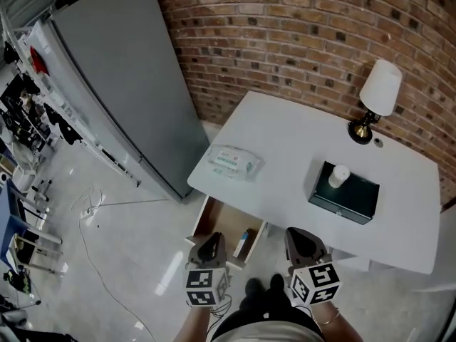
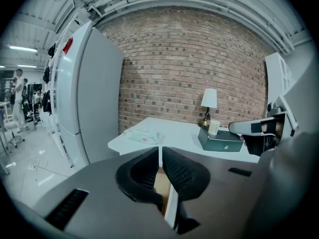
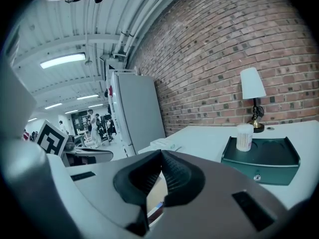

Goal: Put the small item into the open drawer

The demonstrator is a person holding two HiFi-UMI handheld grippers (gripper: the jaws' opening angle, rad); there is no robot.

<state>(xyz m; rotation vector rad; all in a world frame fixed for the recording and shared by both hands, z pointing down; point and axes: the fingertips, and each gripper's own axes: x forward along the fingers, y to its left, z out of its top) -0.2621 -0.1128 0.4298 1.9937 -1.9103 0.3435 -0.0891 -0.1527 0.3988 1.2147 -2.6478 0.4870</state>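
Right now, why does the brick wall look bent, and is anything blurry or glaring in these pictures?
Head view: the wide lens bows the brick wall; a bright reflection shows on the glossy floor. Left gripper view: round black border, bulging wall, the left gripper fills the lower half. Right gripper view: same black border; the ceiling light strip glares white, the lamp is sharp.

Small blue-white item (image 1: 244, 243) inside open drawer (image 1: 222, 225)
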